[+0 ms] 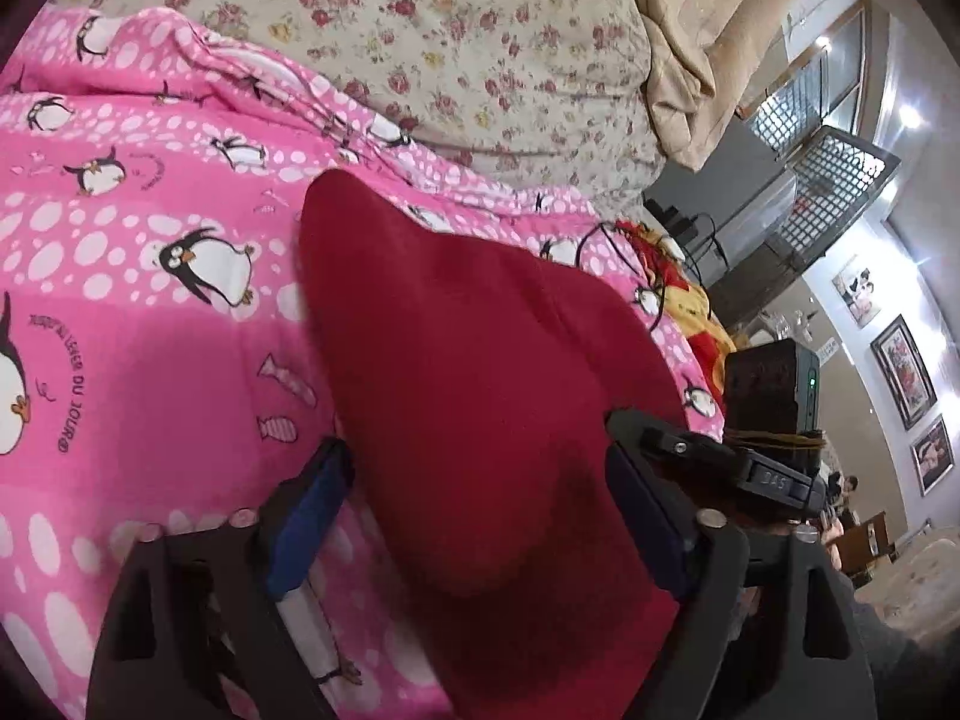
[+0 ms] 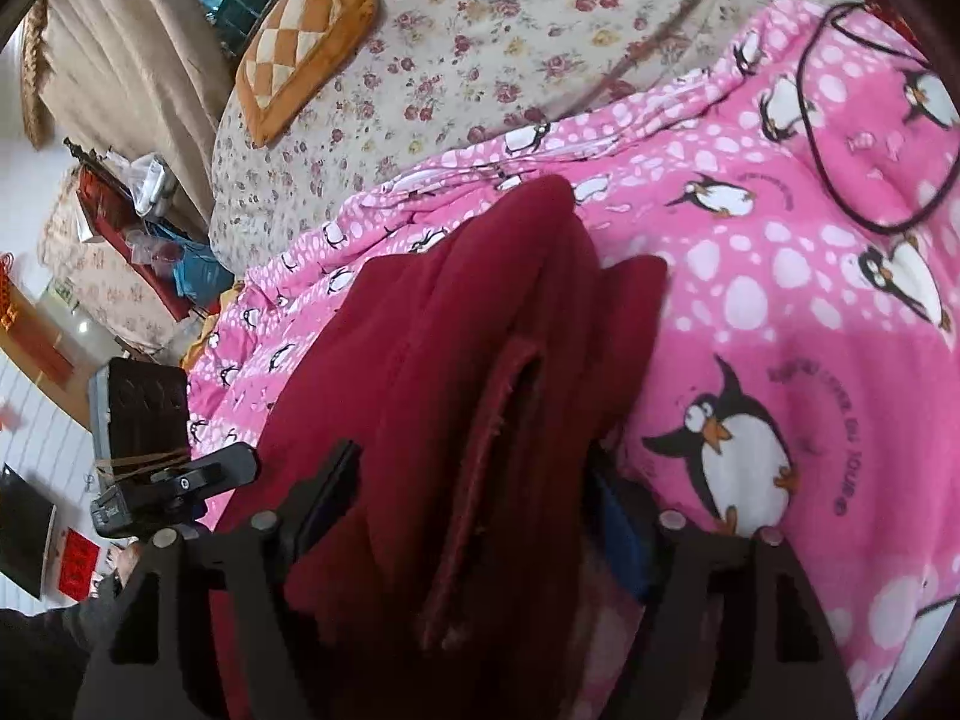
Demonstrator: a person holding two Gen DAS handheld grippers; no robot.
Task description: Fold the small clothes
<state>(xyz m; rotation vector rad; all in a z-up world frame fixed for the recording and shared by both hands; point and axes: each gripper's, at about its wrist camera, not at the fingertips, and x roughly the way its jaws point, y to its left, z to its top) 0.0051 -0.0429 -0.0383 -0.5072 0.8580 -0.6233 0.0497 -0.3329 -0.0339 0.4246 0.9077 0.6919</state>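
Note:
A dark red fleece garment (image 1: 480, 372) lies on a pink penguin-print blanket (image 1: 150, 312). In the left wrist view my left gripper (image 1: 474, 456) is open, its blue-padded fingers (image 1: 318, 498) wide apart with the red cloth lying between them, not pinched. The right gripper's body (image 1: 768, 468) shows at the right. In the right wrist view the same garment (image 2: 456, 396) is bunched in folds with a seam edge running down the middle. My right gripper (image 2: 474, 480) is open, jaws wide on either side of the cloth. The left gripper's body (image 2: 156, 480) shows at the left.
A floral quilt (image 1: 456, 36) lies behind the blanket, with an orange checked cushion (image 2: 306, 42) on it. A black cable (image 2: 840, 138) loops over the blanket at the right. A red-yellow cloth (image 1: 690, 300), beige curtains (image 1: 720, 30) and a cluttered stand (image 2: 138, 216) lie beyond the bed.

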